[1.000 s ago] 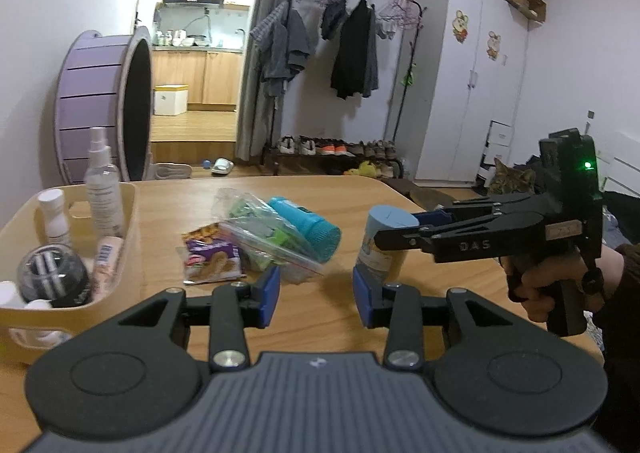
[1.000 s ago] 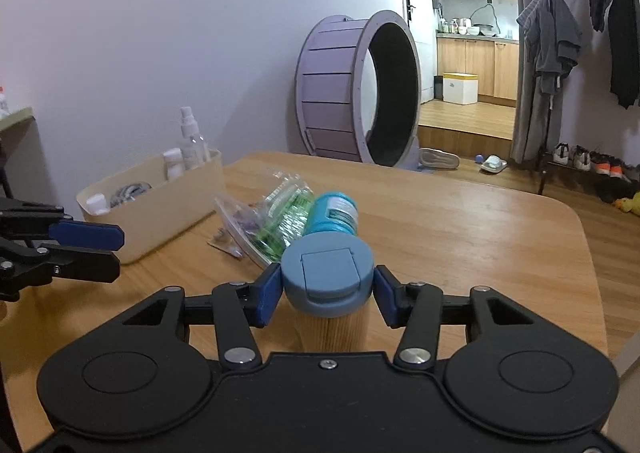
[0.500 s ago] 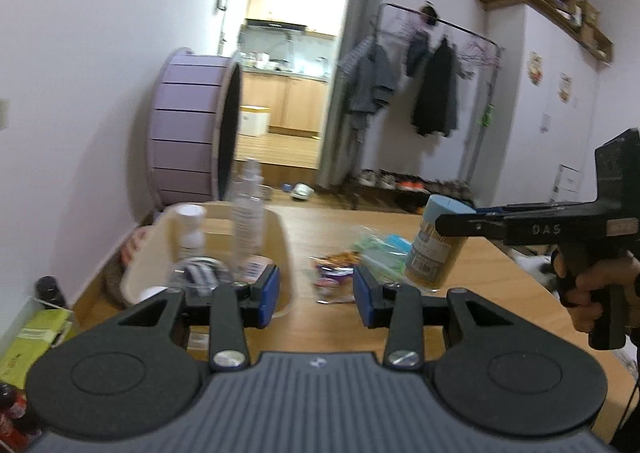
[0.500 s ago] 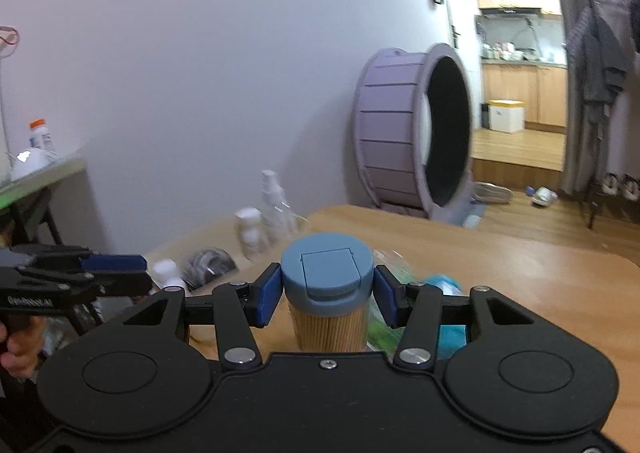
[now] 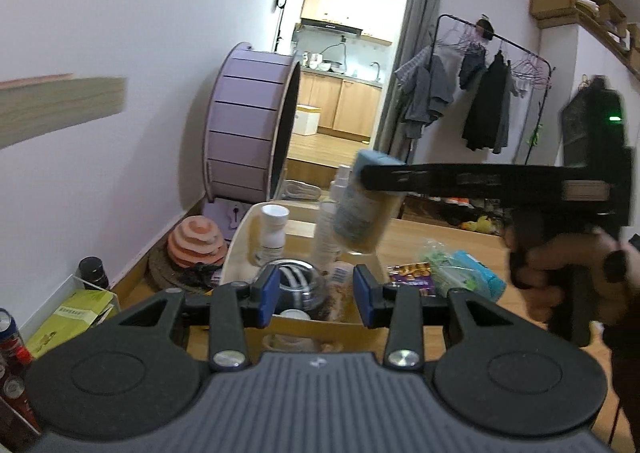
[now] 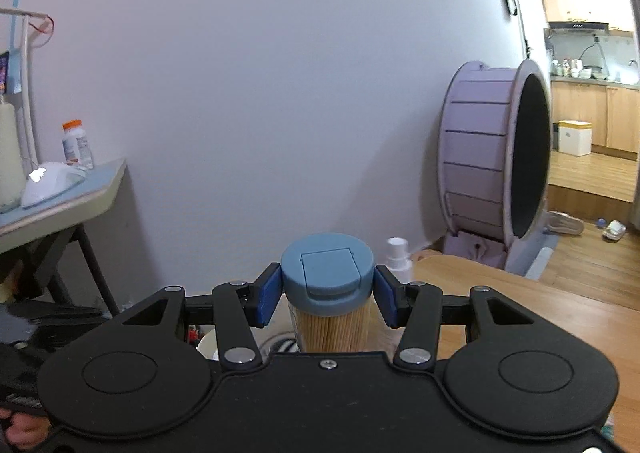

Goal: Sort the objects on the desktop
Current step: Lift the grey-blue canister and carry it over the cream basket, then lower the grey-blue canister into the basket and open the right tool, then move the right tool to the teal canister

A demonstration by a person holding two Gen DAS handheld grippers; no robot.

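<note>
My right gripper (image 6: 328, 295) is shut on a toothpick jar (image 6: 328, 273) with a grey-blue flip lid and pale wooden sticks inside. In the left wrist view that jar (image 5: 360, 213) hangs tilted above the beige bin (image 5: 304, 331), clamped at its lid by the right gripper (image 5: 376, 173). The bin holds a white pill bottle (image 5: 274, 229), a spray bottle (image 5: 338, 181) and a black-and-silver ball (image 5: 296, 285). My left gripper (image 5: 316, 295) stands open just in front of the bin, nothing between its blue pads.
On the wooden table (image 5: 420, 233) right of the bin lie a purple snack packet (image 5: 412, 273), a zip bag (image 5: 444, 261) and a teal bottle (image 5: 480, 281). A purple cat wheel (image 5: 248, 133) stands behind. A white box (image 5: 72, 309) sits on the floor at the left.
The right gripper lifted the jar off the table and carried it left, over the bin. The left gripper swung left too and now faces the bin, still empty.
</note>
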